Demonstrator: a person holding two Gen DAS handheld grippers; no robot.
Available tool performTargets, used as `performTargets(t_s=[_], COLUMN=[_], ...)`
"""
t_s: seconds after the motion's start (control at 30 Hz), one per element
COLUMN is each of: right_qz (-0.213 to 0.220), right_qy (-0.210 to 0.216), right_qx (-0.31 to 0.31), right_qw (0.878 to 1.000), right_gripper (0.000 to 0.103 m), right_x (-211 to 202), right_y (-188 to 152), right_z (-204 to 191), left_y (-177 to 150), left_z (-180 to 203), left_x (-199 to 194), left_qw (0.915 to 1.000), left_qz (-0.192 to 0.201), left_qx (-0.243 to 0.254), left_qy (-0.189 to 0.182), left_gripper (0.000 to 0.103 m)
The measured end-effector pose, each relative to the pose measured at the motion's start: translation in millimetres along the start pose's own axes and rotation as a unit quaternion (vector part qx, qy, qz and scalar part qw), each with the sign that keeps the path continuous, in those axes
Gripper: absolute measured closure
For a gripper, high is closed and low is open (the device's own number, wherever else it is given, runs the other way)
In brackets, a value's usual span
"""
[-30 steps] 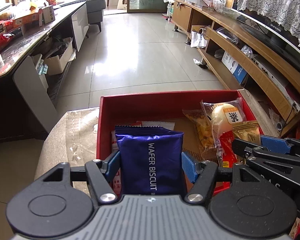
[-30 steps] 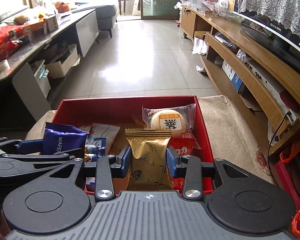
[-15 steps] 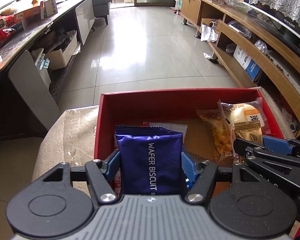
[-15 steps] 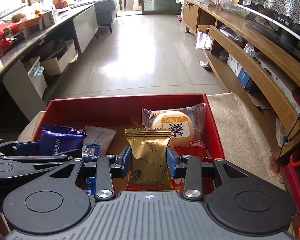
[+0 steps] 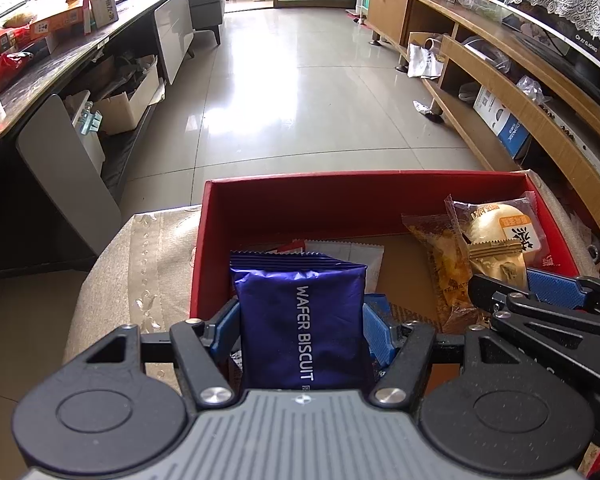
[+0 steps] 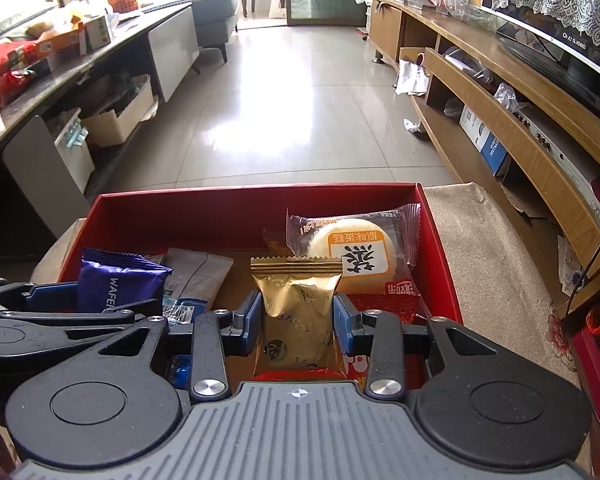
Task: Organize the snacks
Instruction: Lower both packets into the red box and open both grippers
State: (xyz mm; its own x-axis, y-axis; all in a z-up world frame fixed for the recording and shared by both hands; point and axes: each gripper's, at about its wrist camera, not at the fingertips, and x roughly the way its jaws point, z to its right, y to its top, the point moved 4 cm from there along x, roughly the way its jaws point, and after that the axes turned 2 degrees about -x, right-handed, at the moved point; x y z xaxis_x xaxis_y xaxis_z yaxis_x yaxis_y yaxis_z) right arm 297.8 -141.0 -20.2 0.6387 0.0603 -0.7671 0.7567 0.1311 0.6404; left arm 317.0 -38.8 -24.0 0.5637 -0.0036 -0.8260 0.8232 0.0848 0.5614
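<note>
My left gripper (image 5: 300, 320) is shut on a blue wafer biscuit packet (image 5: 300, 320), held upright over the left part of a red box (image 5: 340, 200). My right gripper (image 6: 297, 316) is shut on a gold snack packet (image 6: 296, 312), held over the right part of the same red box (image 6: 240, 208). A wrapped round cake (image 6: 356, 256) lies in the box's far right corner; it also shows in the left wrist view (image 5: 500, 228). A grey packet (image 6: 196, 276) lies on the box floor. The wafer packet shows at left in the right wrist view (image 6: 112, 284).
The box stands on a beige cloth-covered surface (image 6: 488, 248). A clear packet of yellow snacks (image 5: 440, 256) lies in the box. A long wooden TV unit (image 6: 500, 92) runs along the right, a dark counter (image 5: 60, 68) along the left, tiled floor (image 5: 300, 80) beyond.
Both grippers have shifted forward over the box with their packets still held; the box's far wall sits lower in both views.
</note>
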Motion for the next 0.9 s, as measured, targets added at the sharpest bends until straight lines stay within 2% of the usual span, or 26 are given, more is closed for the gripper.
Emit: performTargets(t_s=[0.23,0.53,0.7,0.9], right_qz=[0.000,-0.006,-0.011,-0.012], right_qy=[-0.005,-0.019,-0.024,-0.028], right_qx=[-0.008,-0.019,-0.020,-0.017], right_qw=[1.000,1.000,0.999,0.999], right_gripper=[0.057,0.051,0.046,0.038], right_x=[4,11,13,13], right_y=[-1,-4,-5,-5], right_z=[-2,-3,-2,0], left_y=[-1,-1,-1,0], left_z=[1,1,0,-4], left_x=[5,7,7,6], left_qw=[1.0000,0.9999,0.9999,0.9998], left_qz=[-0.006,-0.009,-0.010,-0.009], left_qx=[0.001,0.004,0.005,0.002], left_qy=[0.004,0.008,0.012,0.017], left_gripper=[0.042,0.042,0.041,0.035])
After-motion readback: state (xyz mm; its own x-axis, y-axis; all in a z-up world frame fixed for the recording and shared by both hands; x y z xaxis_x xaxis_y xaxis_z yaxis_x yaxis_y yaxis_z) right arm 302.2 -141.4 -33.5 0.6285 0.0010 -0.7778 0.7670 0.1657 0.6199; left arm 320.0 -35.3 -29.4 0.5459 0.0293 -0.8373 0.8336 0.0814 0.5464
